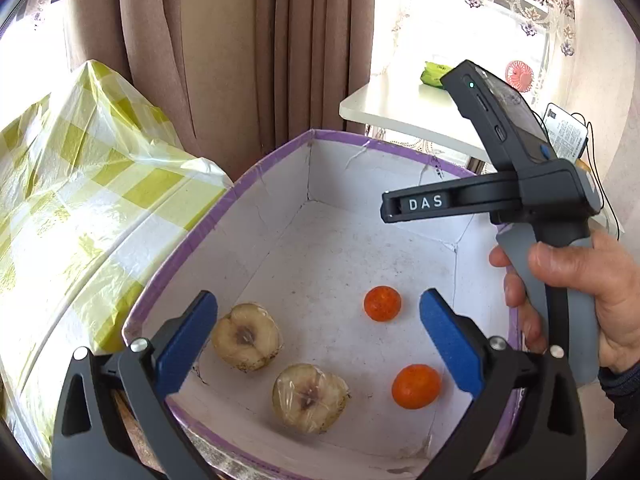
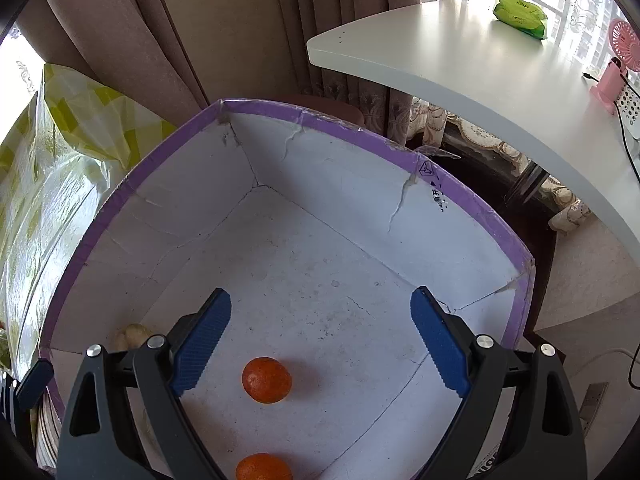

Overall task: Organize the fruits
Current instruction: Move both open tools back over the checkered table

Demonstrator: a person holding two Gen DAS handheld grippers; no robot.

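Now: fruit dropped in box, both grippers empty

Four fruits are seen lying on the floor of the purple-rimmed cardboard box (image 1: 224, 216): two plastic-wrapped apple halves, cut face up, and two small oranges. The near apple half (image 1: 309, 398) is placed close to the box's near wall; the far apple half (image 1: 246, 336) is set just beside it, toward the box's left wall. The near orange (image 1: 416, 386) is found toward the box's right wall, and the far orange (image 1: 382, 303) sits nearer the box's middle, apart from it.

The step in hand is judged to be the release and withdrawal of the left gripper (image 1: 318, 336) after a fruit was set down. To do it well, the jaws should be kept wide while the tool is lifted clear of the box rim, so no fruit is nudged or rolled. Like fruits are best kept grouped: apples by the left wall, oranges by the right.

Left gripper: jaws spread fully, nothing held, nothing touched by the blue pads (image 1: 186, 344); it is held above the fruits.

Right gripper (image 2: 320, 344): jaws also wide apart, empty, poised over the box with the far orange below and between the fingers but not contacted. Its handle is gripped by a hand (image 1: 576, 296) at the box's right wall.
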